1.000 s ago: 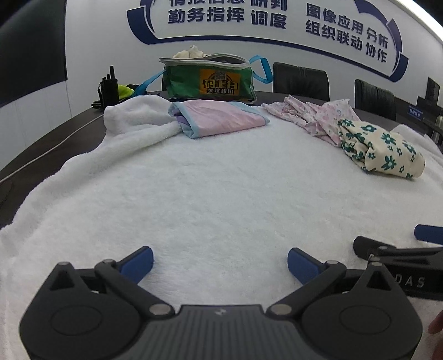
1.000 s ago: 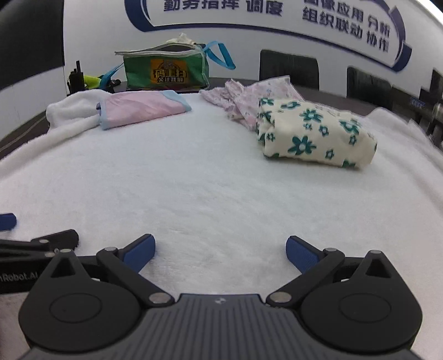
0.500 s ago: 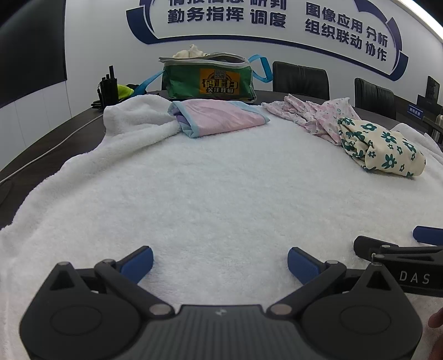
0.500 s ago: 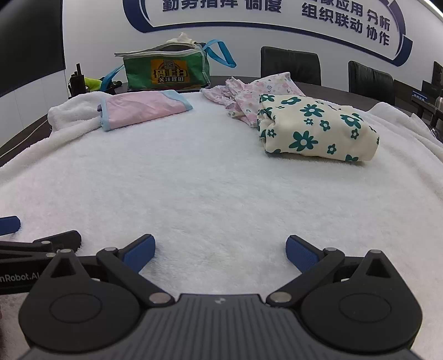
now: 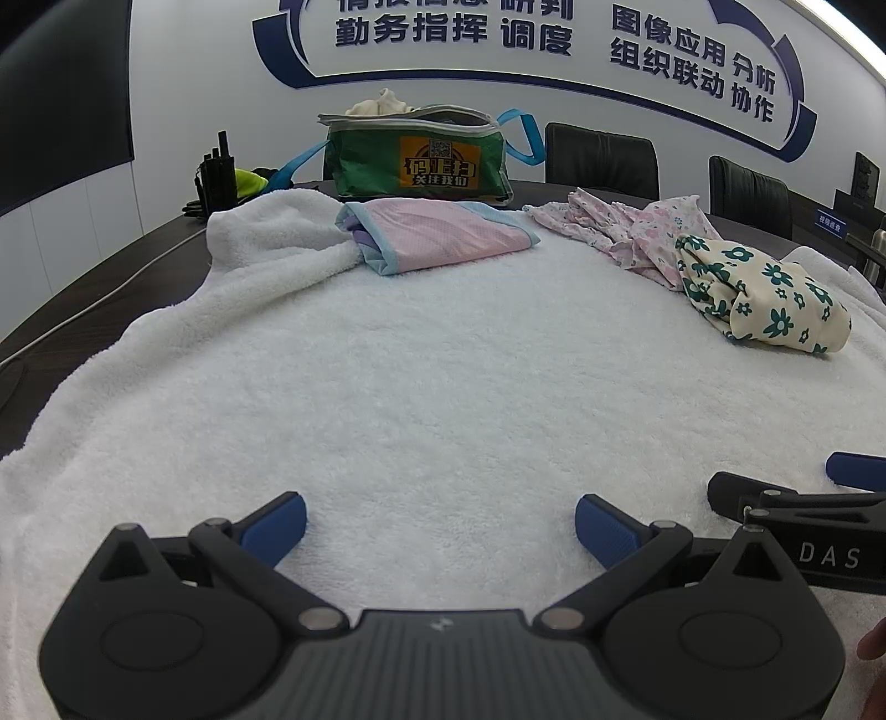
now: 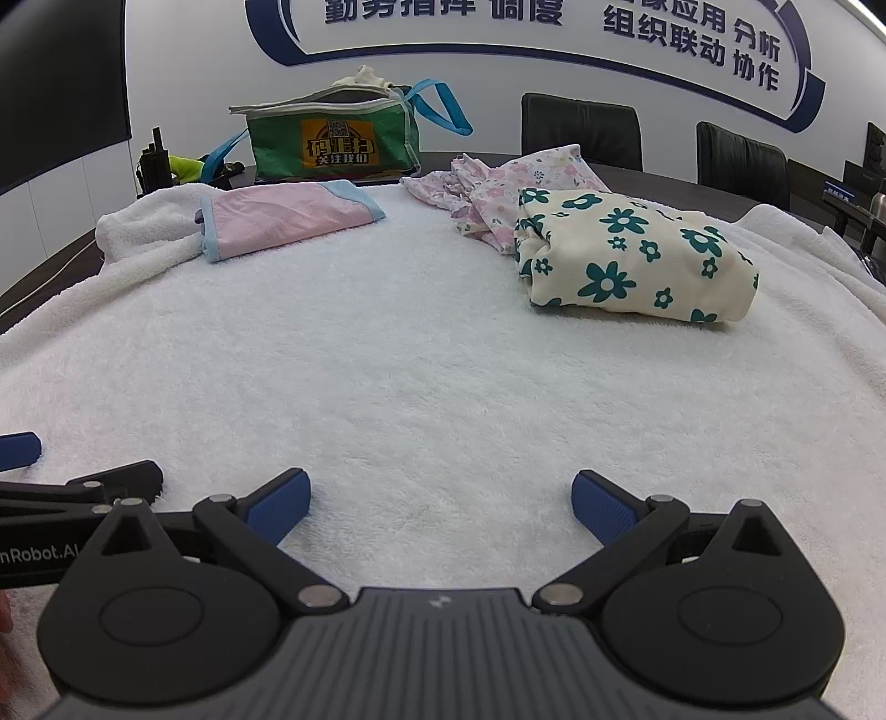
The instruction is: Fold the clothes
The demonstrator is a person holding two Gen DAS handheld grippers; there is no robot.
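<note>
Two hand-held grippers hovered low over a white fluffy towel (image 5: 443, 360) that covered most of a dark desk (image 5: 111, 288).

The left hand-held gripper (image 5: 440, 526) sat with its blue-padded fingers (image 5: 274, 526) spread wide apart, holding nothing, only bare towel between them. The right hand-held gripper (image 6: 440, 504) was likewise wide open and empty, its blue pads (image 6: 601, 507) just above the towel. The two were side by side: in the left wrist view, part of the right one showed at the right edge, and in the right wrist view, part of the left one showed at the left edge.

The clothes lay at the far side of the towel, well apart from both grippers. A pink garment with light blue trim (image 5: 443, 235) lay folded flat at the far left, beside a bunched-up ridge of the towel (image 5: 277, 232). To the right was a crumpled pink floral garment (image 5: 626, 227), loose and unfolded. Touching its right side lay a cream garment with dark green flowers (image 6: 637, 257), folded into a plump bundle.

Behind the clothes, on the desk past the towel, stood a green bag with blue straps (image 5: 421, 158), unzipped, with pale cloth poking out of the top. To its left stood a black radio-like device (image 5: 213, 174) next to something neon yellow (image 5: 249, 180). Black office chairs (image 5: 601, 160) lined the far side of the desk, before a white wall bearing blue Chinese lettering (image 5: 454, 27).
</note>
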